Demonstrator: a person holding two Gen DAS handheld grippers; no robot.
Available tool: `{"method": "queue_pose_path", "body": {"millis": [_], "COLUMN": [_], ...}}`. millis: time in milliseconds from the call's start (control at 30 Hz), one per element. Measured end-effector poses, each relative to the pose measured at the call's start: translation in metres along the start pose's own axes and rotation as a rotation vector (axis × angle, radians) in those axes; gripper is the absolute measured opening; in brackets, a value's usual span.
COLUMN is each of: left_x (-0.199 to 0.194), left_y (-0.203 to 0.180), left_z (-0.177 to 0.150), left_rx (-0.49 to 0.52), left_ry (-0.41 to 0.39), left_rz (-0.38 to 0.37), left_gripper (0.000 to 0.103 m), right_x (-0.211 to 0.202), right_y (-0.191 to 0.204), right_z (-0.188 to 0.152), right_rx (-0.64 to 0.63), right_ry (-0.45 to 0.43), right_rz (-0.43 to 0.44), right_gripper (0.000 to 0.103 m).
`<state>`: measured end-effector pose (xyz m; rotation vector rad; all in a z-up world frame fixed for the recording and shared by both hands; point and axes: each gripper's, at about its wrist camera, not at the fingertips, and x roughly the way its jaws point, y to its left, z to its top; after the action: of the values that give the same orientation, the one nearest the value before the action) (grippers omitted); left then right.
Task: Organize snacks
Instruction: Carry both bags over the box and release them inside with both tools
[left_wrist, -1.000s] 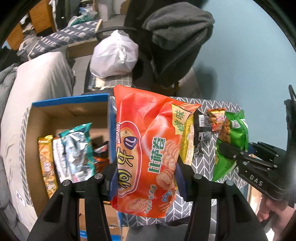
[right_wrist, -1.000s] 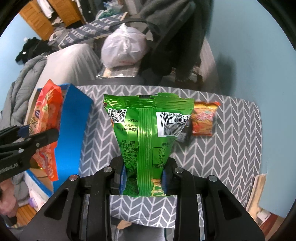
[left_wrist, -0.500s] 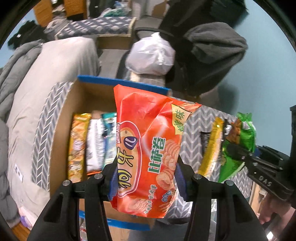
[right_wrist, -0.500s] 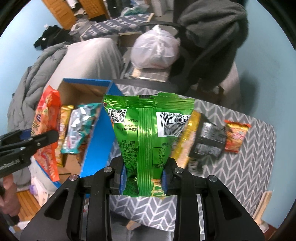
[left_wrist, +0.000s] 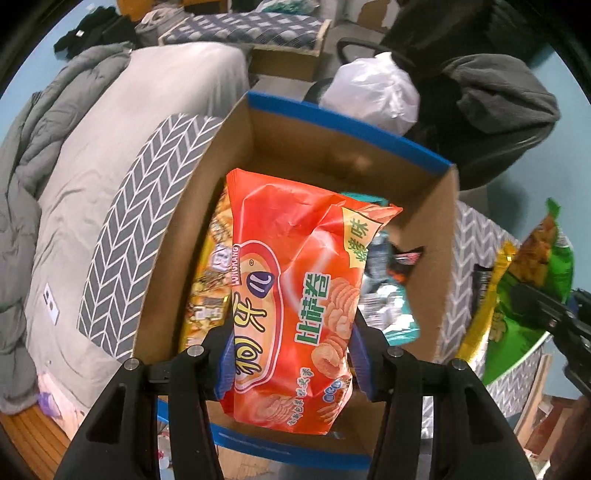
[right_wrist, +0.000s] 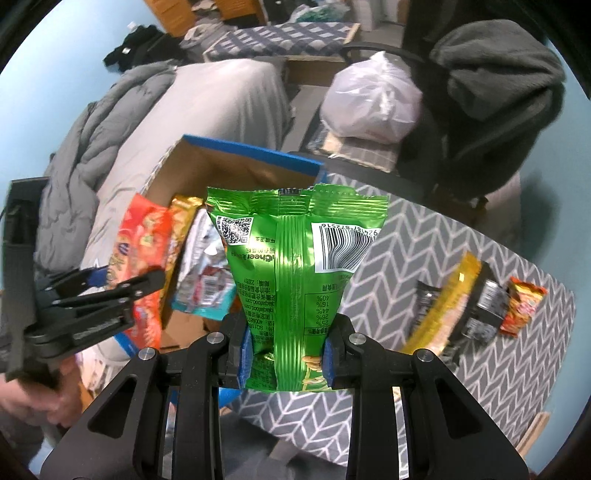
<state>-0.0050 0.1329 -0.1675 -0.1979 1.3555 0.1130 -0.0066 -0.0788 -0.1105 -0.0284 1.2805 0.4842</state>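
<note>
- Left wrist view, nearest first: we grip the orange snack bag (left_wrist: 295, 295) upright in our left tool (left_wrist: 291, 354), its two blue-padded fingers pressed on the bag's lower sides.
- Just past it, the bag hangs over the open cardboard box (left_wrist: 332, 147) with the blue rim; a yellow packet (left_wrist: 207, 295) and a silver and teal packet (left_wrist: 384, 306) stand inside the box, behind the bag.
- To the right in that view, our right tool (left_wrist: 546, 310) shows at the frame edge, clamped on the green snack bag (left_wrist: 532, 291), which is blurred here.
- Right wrist view, nearest first: our right tool (right_wrist: 288, 350) pinches the green snack bag (right_wrist: 295, 266) at its lower part, barcode and QR code facing the camera, top seam up.
- Left of it, our left tool (right_wrist: 122, 288) holds the orange snack bag (right_wrist: 144, 251) over the near end of the cardboard box (right_wrist: 236, 162).
- Right of the green bag, on the desk (right_wrist: 498, 369) with its grey chevron cloth, lie a long yellow packet (right_wrist: 450, 295), a black packet (right_wrist: 484, 306) touching it, and a small orange packet (right_wrist: 521, 306) just beyond that.
- Farther back, a white plastic bag (right_wrist: 373, 99) sits on a chair draped with a dark grey garment (right_wrist: 498, 66), and a grey bed (right_wrist: 207, 110) with a quilted grey coat runs along the left.
</note>
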Motion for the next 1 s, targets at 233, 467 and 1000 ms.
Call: {"method": "queue_pose_path", "body": {"millis": [233, 467, 1000], "left_x": [0.008, -0.006, -0.028], "left_y": [0.021, 0.032, 0.059], "left_z": [0.0, -0.005, -0.009], "left_rx": [-0.066, -0.077, -0.173], "left_ry": [0.018, -0.021, -0.053], "left_rz": [0.024, 0.038, 0.004], "left_gripper": [0.059, 0.073, 0.073], "right_x": [0.021, 0.04, 0.075], "right_y": [0.027, 0.049, 0.083], "right_z": [0.015, 0.035, 0.06], "right_rx": [-0.051, -0.089, -0.155], "right_ry": [0.04, 0.067, 0.143], "right_rz": [0.031, 0.046, 0.051], "right_gripper": [0.028, 0.028, 0.048]}}
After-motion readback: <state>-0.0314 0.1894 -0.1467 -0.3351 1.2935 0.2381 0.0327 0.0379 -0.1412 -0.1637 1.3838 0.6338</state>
